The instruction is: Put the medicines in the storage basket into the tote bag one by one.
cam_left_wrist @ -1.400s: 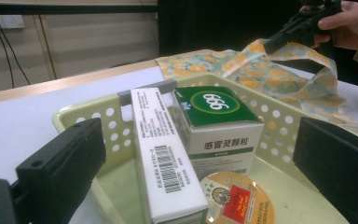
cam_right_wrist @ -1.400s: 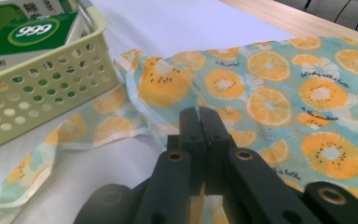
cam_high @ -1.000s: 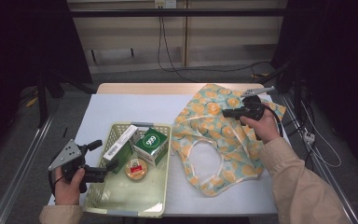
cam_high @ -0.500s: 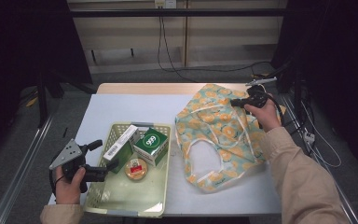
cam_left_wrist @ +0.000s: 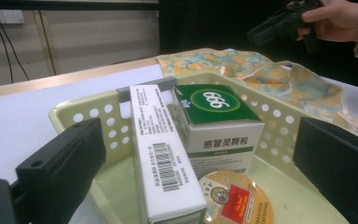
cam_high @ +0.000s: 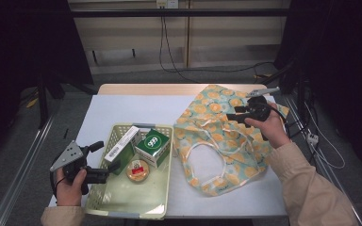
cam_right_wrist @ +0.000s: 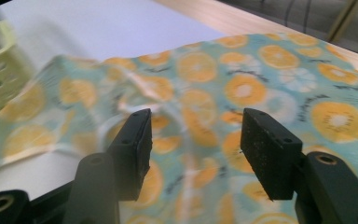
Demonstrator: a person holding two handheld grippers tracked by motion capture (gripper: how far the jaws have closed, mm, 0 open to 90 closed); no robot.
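Right gripper [cam_high: 238,112] is held above the far right part of the table [cam_high: 122,110], over the orange-print cloth bag [cam_high: 217,141]. Its jaws have just been opening; in the right gripper view they stand spread with nothing between the pads, the fabric lying loose below them. The near side of the bag is blurred in that view; the print reads as orange slices on pale teal, no lettering legible. The bag lies flat across the right half of the table, its far right corner under the hand and at the table's edge, white strap loops towards the near edge.

Left gripper [cam_high: 109,168] sits at the near left corner, jaws spread at the left wall of the pale green basket [cam_high: 122,207], gripping nothing. Whether a jaw touches the rim I cannot tell.

Inside the basket, far end: a long white box [cam_left_wrist: 161,154] leaning, with a barcode and small print too fine to read. Beside it, a green-and-white box [cam_left_wrist: 219,121] marked "666" in an oval, Chinese characters "感冒灵颗粒" on the front. Just before them, a round lidded tub [cam_left_wrist: 235,200], red label, text illegible, cut off by the lower frame edge in the left gripper view. The white box's lower end is likewise cut off.
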